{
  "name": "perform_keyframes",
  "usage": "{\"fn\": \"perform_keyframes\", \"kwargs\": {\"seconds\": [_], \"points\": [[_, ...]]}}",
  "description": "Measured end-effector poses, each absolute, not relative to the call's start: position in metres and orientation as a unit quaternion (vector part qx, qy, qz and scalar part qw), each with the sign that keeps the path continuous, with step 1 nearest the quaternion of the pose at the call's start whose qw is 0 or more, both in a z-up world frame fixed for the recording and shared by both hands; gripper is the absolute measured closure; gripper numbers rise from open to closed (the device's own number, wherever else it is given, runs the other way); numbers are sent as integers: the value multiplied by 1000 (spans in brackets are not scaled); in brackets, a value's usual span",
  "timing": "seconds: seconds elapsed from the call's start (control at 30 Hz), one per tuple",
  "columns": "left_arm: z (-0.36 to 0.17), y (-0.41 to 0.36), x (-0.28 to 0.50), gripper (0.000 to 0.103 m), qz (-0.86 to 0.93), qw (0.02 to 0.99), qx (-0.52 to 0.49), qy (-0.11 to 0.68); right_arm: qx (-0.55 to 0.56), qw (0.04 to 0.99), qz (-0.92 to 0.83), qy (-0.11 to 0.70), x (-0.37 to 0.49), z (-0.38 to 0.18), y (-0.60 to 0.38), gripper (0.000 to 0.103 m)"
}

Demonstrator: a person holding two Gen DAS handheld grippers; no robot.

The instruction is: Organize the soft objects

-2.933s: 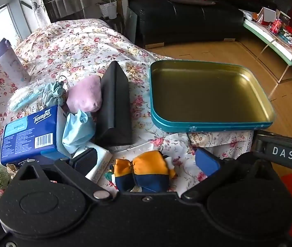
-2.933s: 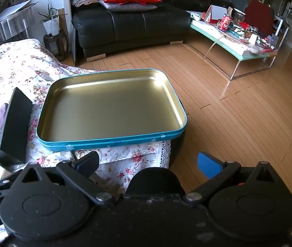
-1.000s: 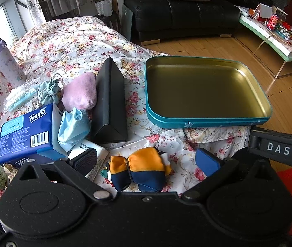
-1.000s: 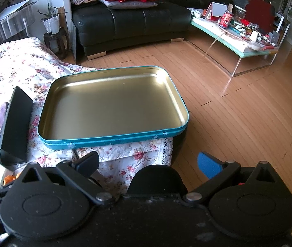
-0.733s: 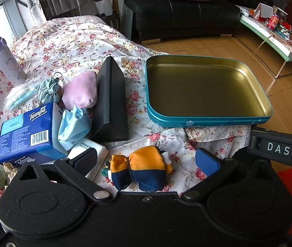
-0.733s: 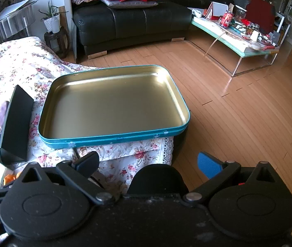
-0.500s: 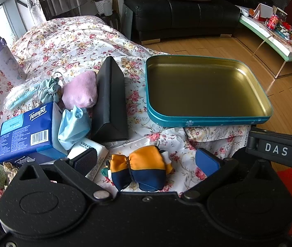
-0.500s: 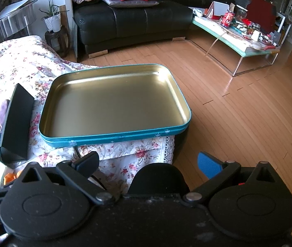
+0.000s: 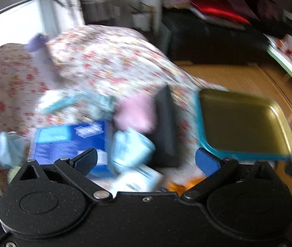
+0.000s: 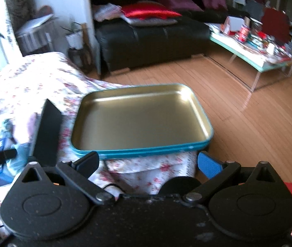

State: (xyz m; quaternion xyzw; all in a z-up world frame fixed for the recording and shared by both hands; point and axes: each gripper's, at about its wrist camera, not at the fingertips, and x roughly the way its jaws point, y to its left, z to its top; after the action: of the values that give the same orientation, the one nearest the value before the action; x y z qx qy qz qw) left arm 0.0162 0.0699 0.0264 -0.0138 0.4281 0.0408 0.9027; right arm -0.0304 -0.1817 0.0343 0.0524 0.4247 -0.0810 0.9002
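Observation:
The left wrist view is motion-blurred. My left gripper [image 9: 146, 161] is open over the pile on the floral cloth. A crumpled light-blue mask [image 9: 132, 152] lies between its fingers, untouched as far as I can tell. Behind it lie a pink soft pouch [image 9: 135, 113] and a blue tissue pack [image 9: 70, 142]. An orange and navy soft toy [image 9: 179, 183] peeks out beside the gripper body, mostly hidden. The teal tin tray [image 9: 246, 155] holds nothing. My right gripper [image 10: 148, 163] is open and holds nothing, just short of the tray's [image 10: 146, 152] near rim.
A black triangular case [image 9: 165, 129] stands between the pile and the tray, also seen as the case [image 10: 48, 129] in the right wrist view. A purple bottle [image 9: 39, 55] stands far left. A black sofa [image 10: 156, 39] and a cluttered glass table [image 10: 255, 49] lie beyond the wooden floor.
The left gripper has swung quickly left toward the pile; the mask now sits between its fingers and the orange toy has slid under its body. The right gripper shifted slightly.

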Motion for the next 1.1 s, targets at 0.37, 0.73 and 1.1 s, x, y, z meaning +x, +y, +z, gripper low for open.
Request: {"fn": "perform_keyframes", "kwargs": {"seconds": [0.37,0.73,1.1], "points": [[52,204,32,5,176,914,-48,363,75,883,33,462,-34,26,-123,1],[37,266,4,5,185,890,-131,394,37,870,107,480,-30,16,-62,1],[8,199,-1,5,92,883,-98,451,20,857,109,503,-20,-13,-47,1]]}}
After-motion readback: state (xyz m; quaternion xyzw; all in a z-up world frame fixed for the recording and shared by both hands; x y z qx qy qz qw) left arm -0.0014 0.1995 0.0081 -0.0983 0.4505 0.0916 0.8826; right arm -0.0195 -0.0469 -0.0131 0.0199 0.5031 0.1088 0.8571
